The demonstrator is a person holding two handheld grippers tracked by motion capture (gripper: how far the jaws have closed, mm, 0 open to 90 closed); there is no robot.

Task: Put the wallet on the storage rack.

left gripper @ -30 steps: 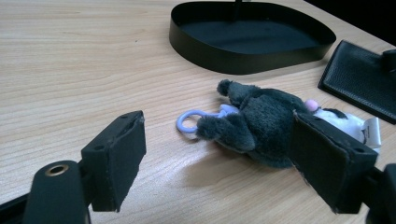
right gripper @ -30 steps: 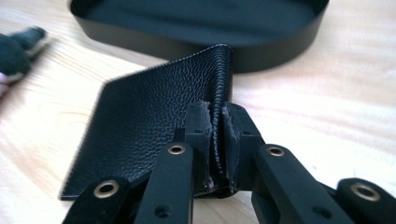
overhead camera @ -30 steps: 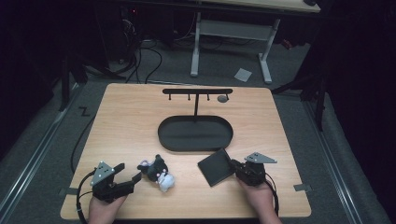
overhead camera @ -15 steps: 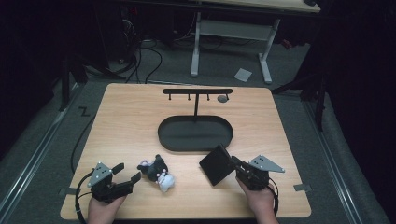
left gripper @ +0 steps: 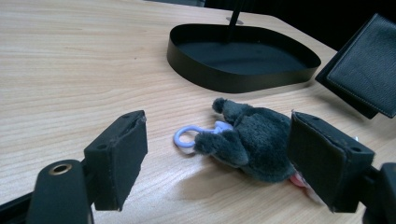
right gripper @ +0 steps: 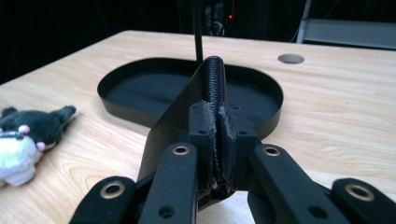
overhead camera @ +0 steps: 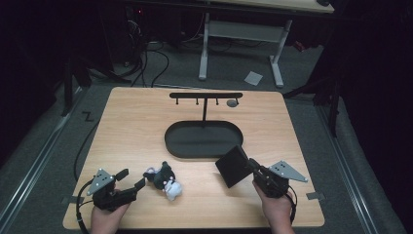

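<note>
A flat black wallet (overhead camera: 233,165) hangs tilted just above the table at the front right, clamped by one edge in my right gripper (overhead camera: 252,165). In the right gripper view the jaws of the right gripper (right gripper: 215,130) press on the wallet (right gripper: 205,88), which stands edge-on. A small grey and white plush toy (overhead camera: 163,178) with a pale purple ring (left gripper: 184,136) lies at the front left. My left gripper (overhead camera: 132,178) rests just left of it, open. In the left gripper view the plush toy (left gripper: 252,142) lies just beyond the wide-apart pads (left gripper: 121,154).
A black oval tray (overhead camera: 170,146) sits mid-table, with a thin post rising to a bar of hooks (overhead camera: 204,95) behind it. A round hole (right gripper: 290,58) marks the tabletop at the far right. Bare wood lies to the left of the tray.
My right gripper has risen with the wallet and carried it slightly toward the tray. The left gripper and the plush toy have stayed put.
</note>
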